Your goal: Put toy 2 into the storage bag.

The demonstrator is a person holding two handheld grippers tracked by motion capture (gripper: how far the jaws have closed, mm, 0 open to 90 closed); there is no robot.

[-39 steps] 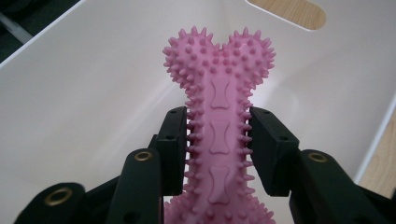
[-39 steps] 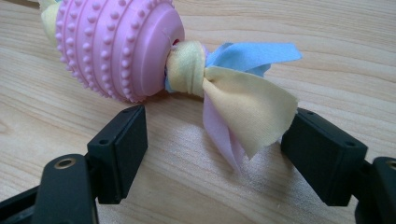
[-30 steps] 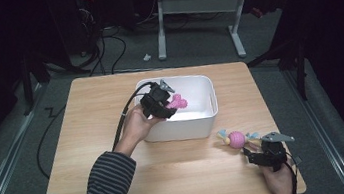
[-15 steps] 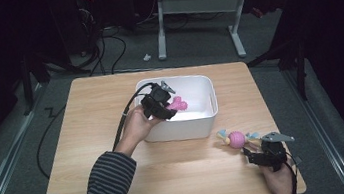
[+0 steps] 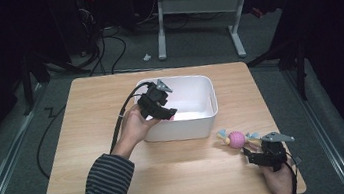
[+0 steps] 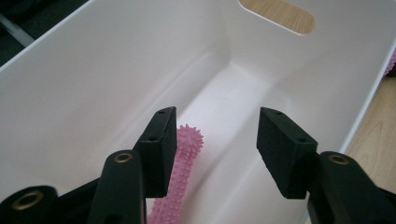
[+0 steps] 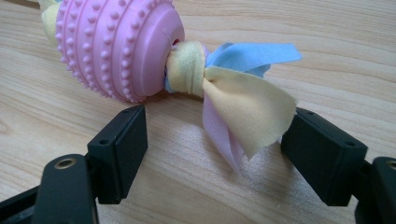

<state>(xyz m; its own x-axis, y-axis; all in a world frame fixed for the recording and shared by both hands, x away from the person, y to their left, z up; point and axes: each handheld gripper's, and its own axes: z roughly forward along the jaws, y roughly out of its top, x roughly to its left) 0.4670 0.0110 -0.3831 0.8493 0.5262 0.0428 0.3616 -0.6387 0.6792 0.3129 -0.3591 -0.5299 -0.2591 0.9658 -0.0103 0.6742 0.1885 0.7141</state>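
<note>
Dark floor and cables lie around a wooden table (image 5: 96, 187). On its far middle sits a white bin (image 5: 198, 118). Over the bin's left edge hangs the left gripper (image 6: 212, 140), whose jaws have just been opening; they are apart and hold nothing, and a pink spiky stick (image 6: 180, 177) lies below on the bin floor. Near the right edge, the right gripper (image 7: 217, 154) stands wide around the cloth tails of a pink bumpy ball toy (image 7: 116, 46)

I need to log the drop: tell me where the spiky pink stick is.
The stick lies on the bin's floor along one wall, in the left gripper view, just below the open left tongs.
</note>
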